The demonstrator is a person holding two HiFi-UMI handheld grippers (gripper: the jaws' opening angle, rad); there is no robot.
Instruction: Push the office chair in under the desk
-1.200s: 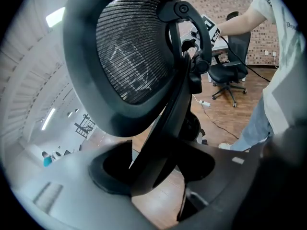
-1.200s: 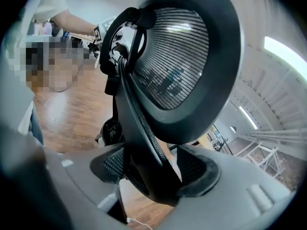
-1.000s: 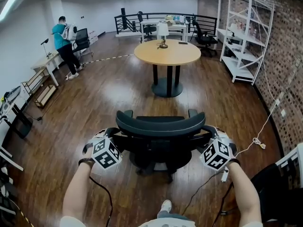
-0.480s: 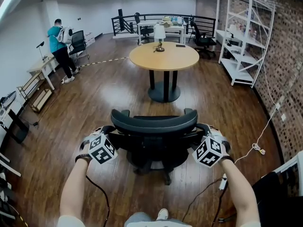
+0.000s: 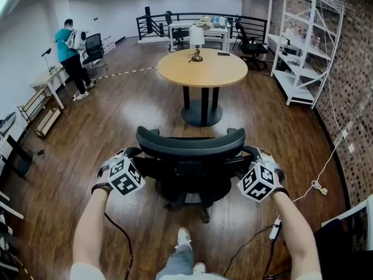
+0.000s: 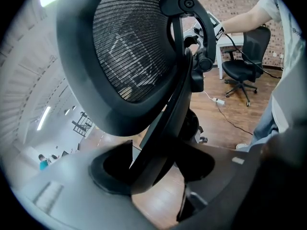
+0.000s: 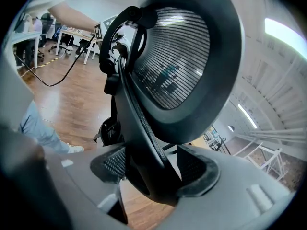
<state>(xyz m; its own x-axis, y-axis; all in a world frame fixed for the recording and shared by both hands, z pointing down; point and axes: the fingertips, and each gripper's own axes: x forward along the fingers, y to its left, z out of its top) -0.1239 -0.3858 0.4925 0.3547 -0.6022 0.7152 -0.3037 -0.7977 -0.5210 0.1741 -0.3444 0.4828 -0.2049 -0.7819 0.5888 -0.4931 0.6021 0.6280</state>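
A black mesh-backed office chair [image 5: 189, 149] stands on the wooden floor in the head view, its back toward me. The left gripper [image 5: 135, 157] holds the backrest's left edge, and the right gripper [image 5: 249, 157] holds its right edge. In the left gripper view the backrest [image 6: 129, 56] looms above, and its black frame runs down between the closed jaws of the gripper [image 6: 154, 169]. The right gripper view shows the same: the backrest [image 7: 177, 61] and the gripper [image 7: 152, 169] clamped on its rim. A round wooden desk [image 5: 202, 67] on a black pedestal stands straight ahead of the chair.
A lamp [image 5: 197, 39] stands on the round desk. A white shelf unit [image 5: 303, 51] lines the brick wall at right. A cable with a plug [image 5: 317, 185] lies on the floor at right. A person in a teal shirt [image 5: 69, 48] stands at far left desks.
The chair and both grippers have moved forward toward the round desk. My foot has stepped into view below the chair. Both grips are unchanged.
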